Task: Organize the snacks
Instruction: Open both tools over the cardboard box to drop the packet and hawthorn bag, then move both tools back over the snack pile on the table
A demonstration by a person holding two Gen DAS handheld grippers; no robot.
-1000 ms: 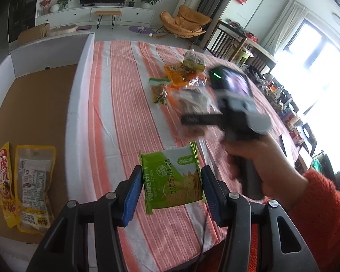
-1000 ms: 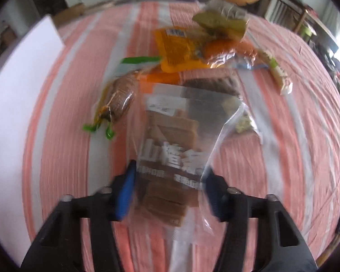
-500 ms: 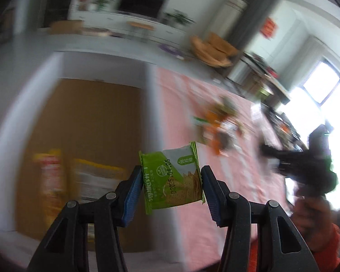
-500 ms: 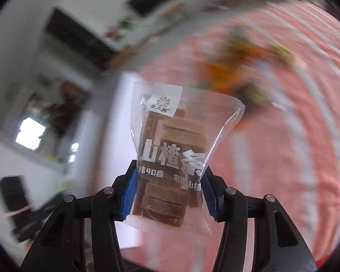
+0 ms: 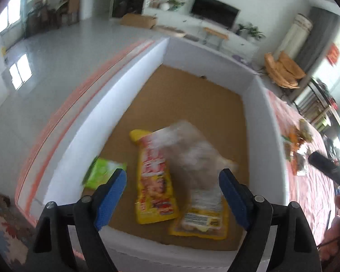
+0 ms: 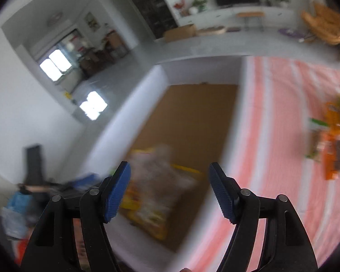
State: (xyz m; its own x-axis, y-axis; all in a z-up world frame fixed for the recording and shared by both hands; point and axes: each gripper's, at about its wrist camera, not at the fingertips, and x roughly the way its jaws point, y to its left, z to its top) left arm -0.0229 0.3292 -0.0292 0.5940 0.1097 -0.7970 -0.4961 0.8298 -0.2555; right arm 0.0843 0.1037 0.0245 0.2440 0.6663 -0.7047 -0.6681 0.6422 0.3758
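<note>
Four snack packets lie inside the white-walled box with the brown cardboard floor [image 5: 192, 95]. A small green crisp packet [image 5: 103, 172] rests near the box's left wall, just beyond the left gripper [image 5: 171, 198]. Beside it lies a long yellow and red snack pouch [image 5: 153, 181], and next to that a yellow pouch with a white label [image 5: 201, 215]. A clear plastic bag of brown sticks [image 5: 192, 151], blurred, lies across the upper ends of both yellow pouches; whether it has settled cannot be told.

Both tongs are released. The left gripper's blue pads [image 5: 112, 196] have just been spreading apart and nothing is between them; the green packet lies free on the box floor. The right gripper [image 6: 170, 190] has likewise just been widening, its blue pads [image 6: 117, 192] bare, with the clear bag seen blurred below and beyond them in the box.

To the right of the box, a heap of orange and green snack packets [image 6: 333, 136] sits on the pink and white striped tablecloth [image 6: 283, 113].
</note>
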